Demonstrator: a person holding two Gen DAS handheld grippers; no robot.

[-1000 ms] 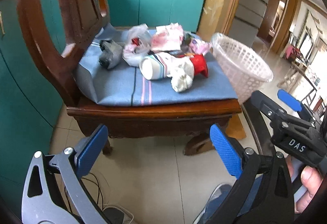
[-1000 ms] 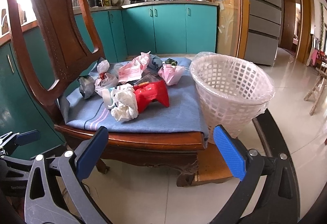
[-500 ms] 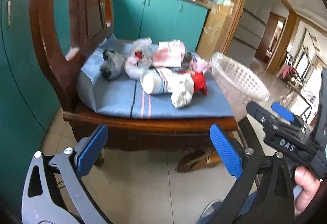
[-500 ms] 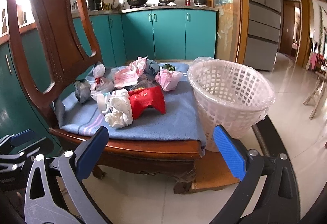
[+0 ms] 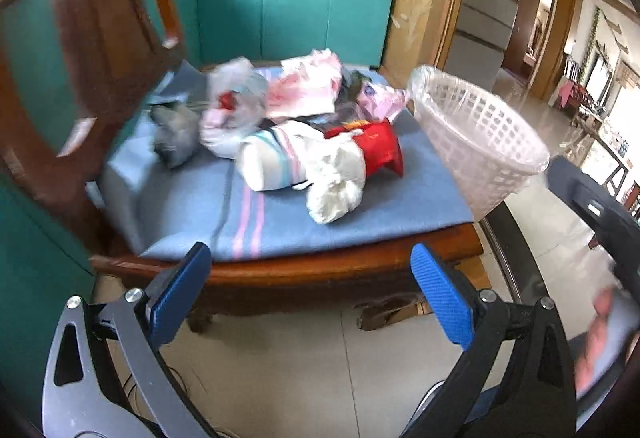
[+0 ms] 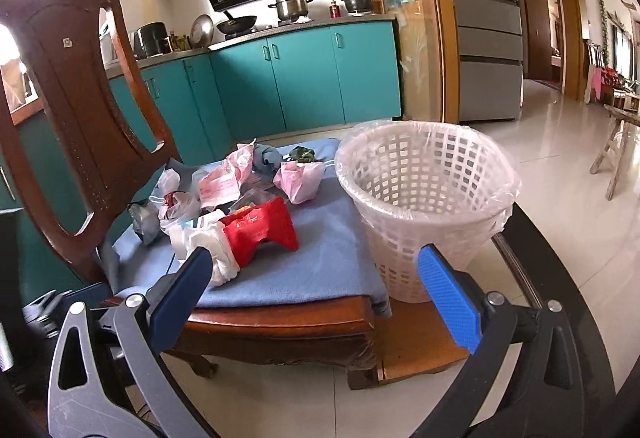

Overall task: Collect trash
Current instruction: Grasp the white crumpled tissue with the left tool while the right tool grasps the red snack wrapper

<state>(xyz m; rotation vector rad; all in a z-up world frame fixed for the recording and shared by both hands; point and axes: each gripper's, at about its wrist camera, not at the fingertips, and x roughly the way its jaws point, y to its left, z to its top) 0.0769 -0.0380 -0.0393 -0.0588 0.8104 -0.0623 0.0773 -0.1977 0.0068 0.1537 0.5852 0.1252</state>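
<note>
Both grippers are closing in on the chair [image 6: 280,314] vs 1 s ago. Left gripper [image 5: 308,290] & right gripper [image 6: 316,284] are gaping wide, empty. Striped roll [image 5: 268,158] is lying long axis 9-to-3, flat end at 9; 1 red wrapper [image 6: 260,230], 1 basket [image 6: 424,214] at 3.

1. Chair [image 6: 76,86]: dark, glossy polished wood.
2. Seat cover [image 5: 280,214]: matt blue woven cloth.
3. Basket [image 6: 424,198]: white lattice plastic, lined with thin clear film.
4. Red wrapper [image 6: 260,230]: crumpled, shiny.
5. Floor [image 6: 560,222]: glossy tiles.

Both wrist views face the chair [image 5: 360,270] from near its front edge, sharing the basket [image 6: 424,198].
</note>
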